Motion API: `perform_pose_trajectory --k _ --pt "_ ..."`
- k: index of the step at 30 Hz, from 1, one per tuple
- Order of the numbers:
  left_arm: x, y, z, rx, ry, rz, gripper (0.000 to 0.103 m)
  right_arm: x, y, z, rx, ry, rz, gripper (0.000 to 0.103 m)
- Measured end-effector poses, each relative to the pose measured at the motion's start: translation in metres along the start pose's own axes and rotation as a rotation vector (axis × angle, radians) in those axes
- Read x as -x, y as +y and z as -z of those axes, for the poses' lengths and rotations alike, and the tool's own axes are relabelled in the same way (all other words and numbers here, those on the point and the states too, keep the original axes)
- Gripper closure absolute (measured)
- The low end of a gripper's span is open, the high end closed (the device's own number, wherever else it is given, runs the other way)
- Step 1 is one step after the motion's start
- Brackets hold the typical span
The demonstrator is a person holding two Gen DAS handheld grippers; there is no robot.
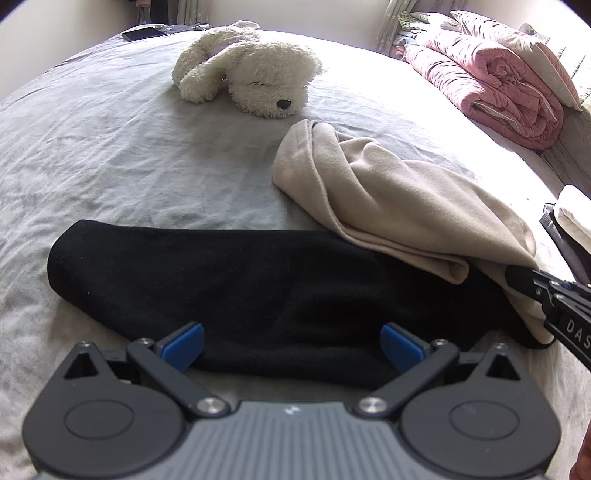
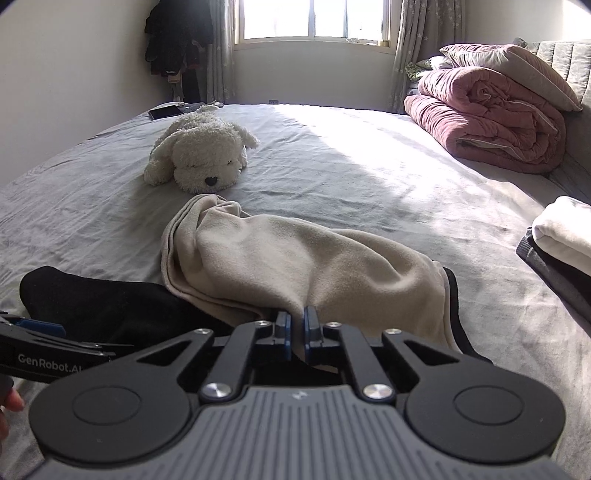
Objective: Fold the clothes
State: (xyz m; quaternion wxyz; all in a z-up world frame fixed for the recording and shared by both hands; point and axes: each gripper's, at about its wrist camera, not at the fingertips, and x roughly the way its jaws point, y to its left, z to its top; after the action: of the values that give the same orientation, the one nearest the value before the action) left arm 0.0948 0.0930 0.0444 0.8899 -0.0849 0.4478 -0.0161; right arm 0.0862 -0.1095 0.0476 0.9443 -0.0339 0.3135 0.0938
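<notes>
- Blue pads of the right gripper sit pressed together at the lower centre of the right wrist view, pinching the near edge of the beige garment, which bunches up between them.
- The left gripper stands with its jaws spread wide in the lower part of the left wrist view, one blue pad on each side over the near edge of the black garment; nothing is clamped between them.
- The black garment lies as a long, flat, folded band across the lower middle of the left wrist view, with the beige garment overlapping its right end.
- The beige garment runs from that overlap up toward the centre of the frame, rumpled and rolled, its far end a rounded fold just short of the plush dog.
- At the right edge of the left wrist view the right gripper's black finger reaches in and touches the beige cloth.
- Both garments rest on the grey bedsheet, wrinkled and sunlit at the upper right.
- The white plush dog lies on its belly in the upper centre.
- A folded pink quilt with a pillow on top sits at the upper right.
- A stack of folded clothes, white on top of grey, shows at the right edge.
- A window with curtains fills the top centre of the right wrist view.
</notes>
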Motion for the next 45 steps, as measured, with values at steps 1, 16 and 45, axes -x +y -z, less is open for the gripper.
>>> perform_pose_trajectory --k 1,16,45 --pt "0.001 0.001 0.001 0.003 0.000 0.008 0.001 0.003 -0.001 0.000 -0.004 -0.001 -0.008 0.096" --pt "0.008 0.001 -0.003 0.113 -0.035 0.184 0.003 0.044 -0.006 0.030 -0.007 0.071 -0.125 0.103" --pt "-0.040 -0.007 -0.021 0.397 -0.156 0.451 0.090 0.043 -0.048 0.041 -0.140 0.102 -0.065 0.051"
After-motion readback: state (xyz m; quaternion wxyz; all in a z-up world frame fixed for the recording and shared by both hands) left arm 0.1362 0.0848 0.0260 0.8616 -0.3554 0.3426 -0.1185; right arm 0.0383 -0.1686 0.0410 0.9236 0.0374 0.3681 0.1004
